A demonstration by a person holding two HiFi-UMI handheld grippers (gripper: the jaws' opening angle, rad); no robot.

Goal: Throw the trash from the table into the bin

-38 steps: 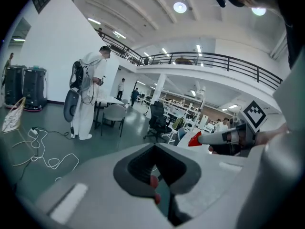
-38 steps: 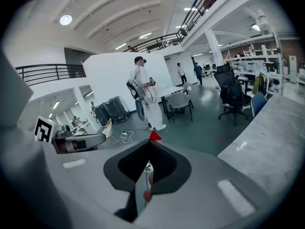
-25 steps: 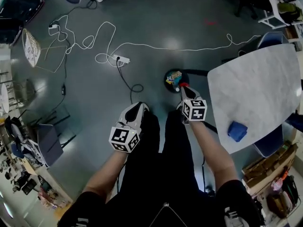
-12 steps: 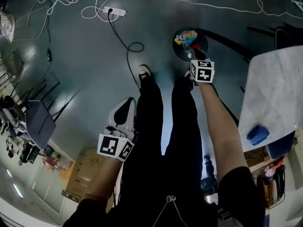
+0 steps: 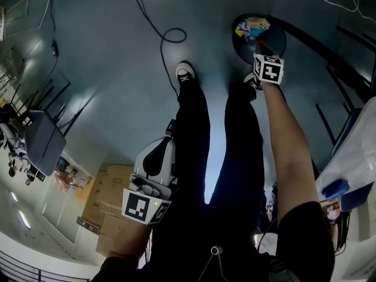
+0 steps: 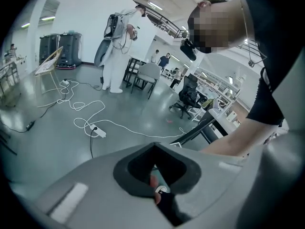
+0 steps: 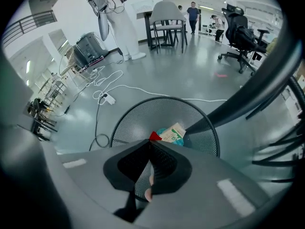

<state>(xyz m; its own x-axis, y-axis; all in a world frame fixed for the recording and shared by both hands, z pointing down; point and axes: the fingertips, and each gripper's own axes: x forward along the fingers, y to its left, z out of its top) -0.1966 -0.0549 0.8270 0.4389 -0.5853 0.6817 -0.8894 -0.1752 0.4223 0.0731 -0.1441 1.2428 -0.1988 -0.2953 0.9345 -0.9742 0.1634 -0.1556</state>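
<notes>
Head view shows the right gripper [image 5: 261,44] has dropped from waist height to just over the bin [image 5: 278,35] on the floor. Its jaws are pressed together on a red scrap [image 7: 154,137], whose tip pokes out above the carton [image 7: 173,132] already inside. Letting go looks like the next step. The left gripper [image 5: 168,141] has sunk beside the leg, closed and empty. A blue item [image 5: 336,188] waits at the tabletop [image 5: 359,151] edge.
</notes>
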